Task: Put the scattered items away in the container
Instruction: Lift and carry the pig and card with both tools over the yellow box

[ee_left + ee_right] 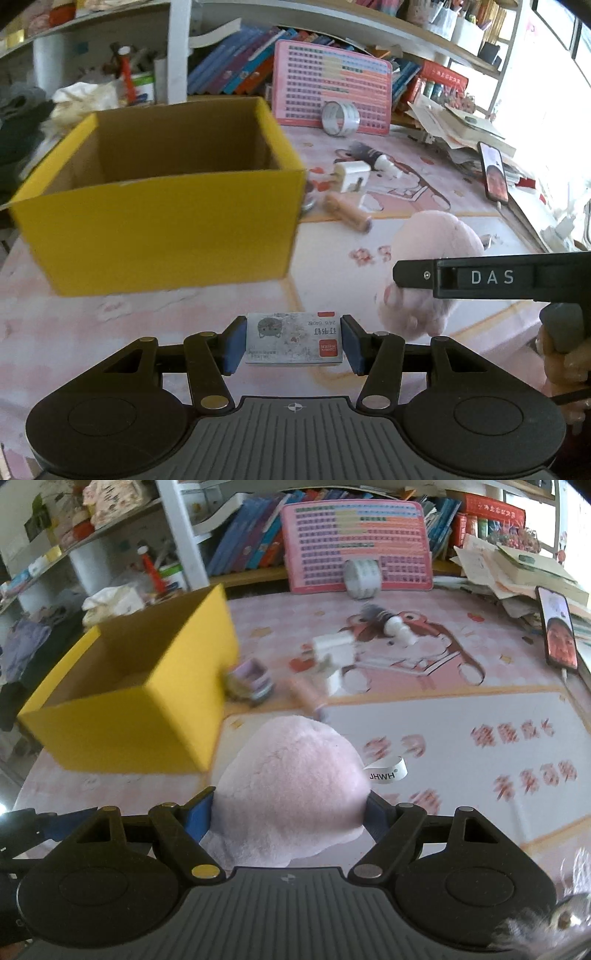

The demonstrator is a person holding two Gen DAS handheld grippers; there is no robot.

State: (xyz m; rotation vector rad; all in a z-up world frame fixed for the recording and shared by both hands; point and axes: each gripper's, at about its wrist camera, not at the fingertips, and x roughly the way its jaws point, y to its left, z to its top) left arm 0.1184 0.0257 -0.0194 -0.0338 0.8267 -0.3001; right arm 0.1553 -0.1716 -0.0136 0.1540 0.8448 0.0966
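Between the blue pads of the left gripper [293, 341], set about half apart, sits a small flat staple box [293, 339] printed with a cartoon cat, a red logo and "24/6". Just right of it, the right gripper [290, 812] stands wide, clamped around a pink plush toy [291, 786] whose white tag reads "JHWH". Its black side reads "DAS". Farther off to the left stands the open yellow cardboard box [159, 225] on the pink desk mat [461, 709].

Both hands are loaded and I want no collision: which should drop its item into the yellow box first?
Probably left: its gripper holds the staple box facing the yellow box; the right's plush toy sits off its corner.
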